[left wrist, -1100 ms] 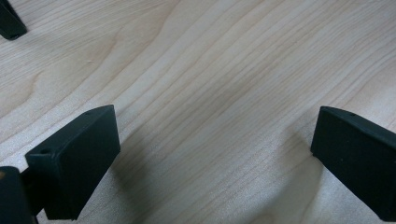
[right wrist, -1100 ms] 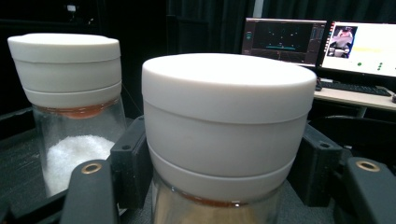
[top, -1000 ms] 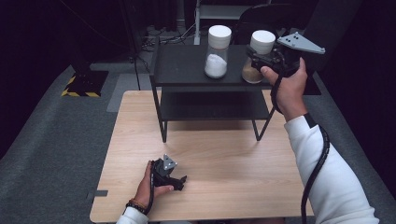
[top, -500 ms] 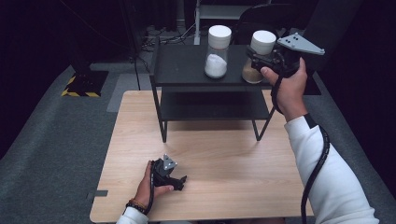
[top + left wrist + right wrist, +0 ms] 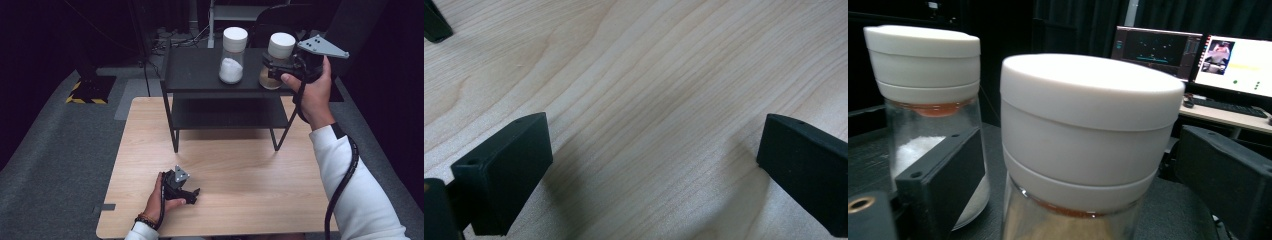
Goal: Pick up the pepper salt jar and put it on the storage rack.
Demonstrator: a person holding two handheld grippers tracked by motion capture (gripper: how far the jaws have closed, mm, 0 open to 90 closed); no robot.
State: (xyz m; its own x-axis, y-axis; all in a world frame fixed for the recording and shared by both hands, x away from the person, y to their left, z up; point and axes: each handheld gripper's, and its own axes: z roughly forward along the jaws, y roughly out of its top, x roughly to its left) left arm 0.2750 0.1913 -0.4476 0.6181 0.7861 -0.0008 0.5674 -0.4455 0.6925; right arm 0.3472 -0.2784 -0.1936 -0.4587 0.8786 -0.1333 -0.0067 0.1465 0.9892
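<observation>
Nothing has moved since a second ago: the right gripper still holds its jaws apart around the brown-filled jar on the shelf, ready to close, while the left gripper rests open on the desk.

High view: fixed cam above the person's side, faced fwd and down over the whole bench and shelf. Left gripper view: sat v. close to the bench top, aimed along its grain. Right gripper view: looked level, close up, at the brown-filled jar and white-filled jar, both shared w/ high view.
</observation>
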